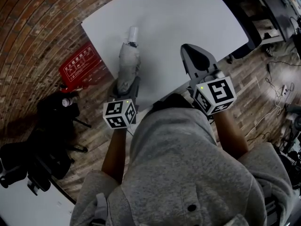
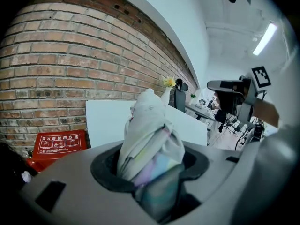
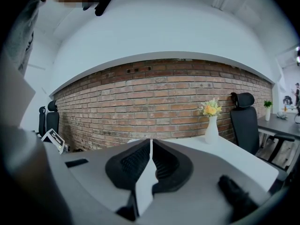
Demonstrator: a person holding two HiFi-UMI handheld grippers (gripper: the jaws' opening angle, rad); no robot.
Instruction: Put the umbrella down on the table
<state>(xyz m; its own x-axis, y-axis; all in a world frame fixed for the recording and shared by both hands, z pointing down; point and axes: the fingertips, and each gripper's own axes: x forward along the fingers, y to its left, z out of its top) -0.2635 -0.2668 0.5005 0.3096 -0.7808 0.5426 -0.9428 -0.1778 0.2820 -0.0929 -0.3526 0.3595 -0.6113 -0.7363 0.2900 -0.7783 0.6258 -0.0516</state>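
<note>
A red-brick wall (image 3: pixel 154 102) stands behind a white table (image 1: pixel 188 18), with a red sign (image 1: pixel 81 66) low beside the table's corner and a white vase of yellow flowers (image 3: pixel 211 121) at the far end. The umbrella (image 1: pixel 128 62) is folded. Its pale grey-white cloth is bunched in loose creases, with faint pink, blue and yellow tints near the grip, and it has a white stub at the far end. It lies lengthwise over the table's left edge; whether it touches the top cannot be told. The left gripper (image 1: pixel 128 86) is clamped around the umbrella's near end. The right gripper (image 1: pixel 195 55) hovers over the table's near edge, jaws pressed together with nothing between them.
</note>
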